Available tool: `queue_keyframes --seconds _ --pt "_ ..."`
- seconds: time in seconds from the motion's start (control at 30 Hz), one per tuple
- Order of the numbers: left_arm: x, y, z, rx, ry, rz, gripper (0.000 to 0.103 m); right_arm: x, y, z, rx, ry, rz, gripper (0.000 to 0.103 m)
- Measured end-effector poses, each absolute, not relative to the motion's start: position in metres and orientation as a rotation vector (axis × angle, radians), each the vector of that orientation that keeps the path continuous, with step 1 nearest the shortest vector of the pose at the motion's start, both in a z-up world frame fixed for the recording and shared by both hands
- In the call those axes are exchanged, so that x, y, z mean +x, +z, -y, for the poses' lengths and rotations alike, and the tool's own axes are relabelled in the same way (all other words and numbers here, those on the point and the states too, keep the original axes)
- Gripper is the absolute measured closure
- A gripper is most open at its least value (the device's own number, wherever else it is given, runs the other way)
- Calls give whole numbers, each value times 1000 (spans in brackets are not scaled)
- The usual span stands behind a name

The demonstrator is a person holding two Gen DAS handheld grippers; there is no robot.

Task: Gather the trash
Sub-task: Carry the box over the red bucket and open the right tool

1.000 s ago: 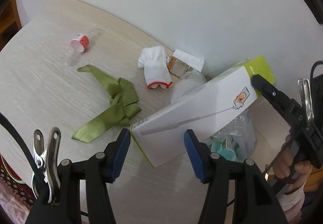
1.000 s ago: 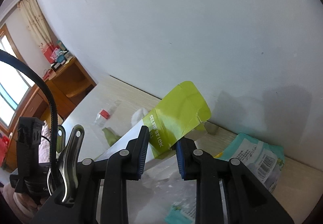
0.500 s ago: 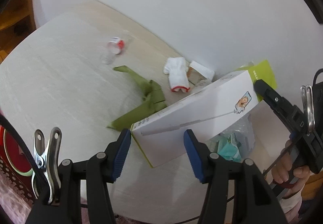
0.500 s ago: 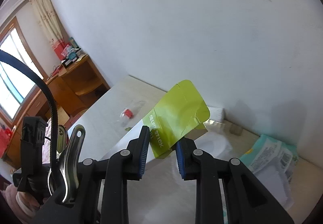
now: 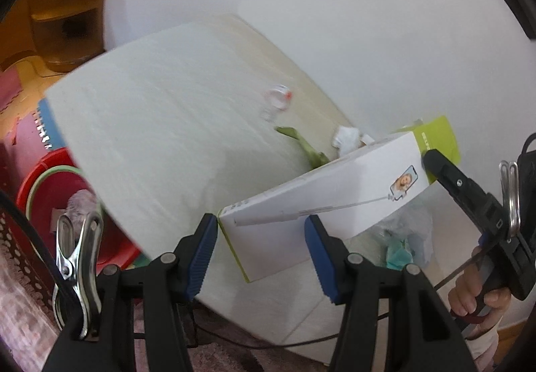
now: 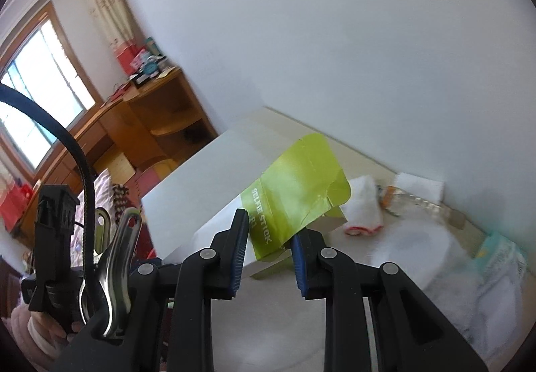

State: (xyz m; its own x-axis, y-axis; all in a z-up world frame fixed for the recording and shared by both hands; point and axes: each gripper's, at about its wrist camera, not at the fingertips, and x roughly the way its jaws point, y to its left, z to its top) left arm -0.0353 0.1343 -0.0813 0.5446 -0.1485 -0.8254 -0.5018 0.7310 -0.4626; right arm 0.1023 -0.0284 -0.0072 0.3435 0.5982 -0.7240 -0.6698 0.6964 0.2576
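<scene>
1. Left wrist view: a long white selfie-stick box (image 5: 321,201) with lime-green edges is seen lifted over the pale table (image 5: 160,137), slanting up to the right.
2. The box's near end is bracketed by the left gripper (image 5: 261,251), whose blue pads stand apart; whether the pads press on the box cannot be told.
3. The far, green end of the box is clamped by the right gripper (image 5: 432,159), seen at the right with a hand (image 5: 475,301) on its handle.
4. Right wrist view: the right gripper (image 6: 268,251) is closed on the box's green flap (image 6: 294,201).
5. Left lying on the table are a green ribbon (image 5: 301,144), a white glove (image 6: 363,204) with red trim, a clear bottle (image 5: 276,100) and plastic wrappers (image 5: 405,234).
6. A red bin (image 5: 50,191) is visible on the floor beside the table.
</scene>
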Motion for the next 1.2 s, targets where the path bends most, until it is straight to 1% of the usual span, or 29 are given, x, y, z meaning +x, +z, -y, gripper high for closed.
queue_keyframes --seconds 0.33,0.6,0.63,0.67,0.73,0.83,0.97,1.2 --pt "-97 -87 -187 -833 330 -954 46 66 -15 -47 -156 922 -921 76" --pt "-145 -103 -231 -914 415 -939 47 35 -31 -111 -228 994 -945 76" --pt "-151 -105 -236 -924 423 -934 52 31 -34 -120 -235 1008 -949 76" --pt "-156 -107 -241 -937 420 -928 62 28 -37 -129 -233 1038 -967 76" --pt "-165 -112 -251 -957 422 -926 62 17 -44 -147 -241 1086 -995 77" --pt "-173 -120 -262 -952 429 -923 62 -4 -55 -173 -311 1130 -973 77" --pt "-191 -146 -282 -1013 478 -956 62 -21 -78 -211 -338 1193 -1022 77" --pt "-224 -161 -310 -1027 549 -983 62 -44 -108 -249 -385 1239 -1079 77"
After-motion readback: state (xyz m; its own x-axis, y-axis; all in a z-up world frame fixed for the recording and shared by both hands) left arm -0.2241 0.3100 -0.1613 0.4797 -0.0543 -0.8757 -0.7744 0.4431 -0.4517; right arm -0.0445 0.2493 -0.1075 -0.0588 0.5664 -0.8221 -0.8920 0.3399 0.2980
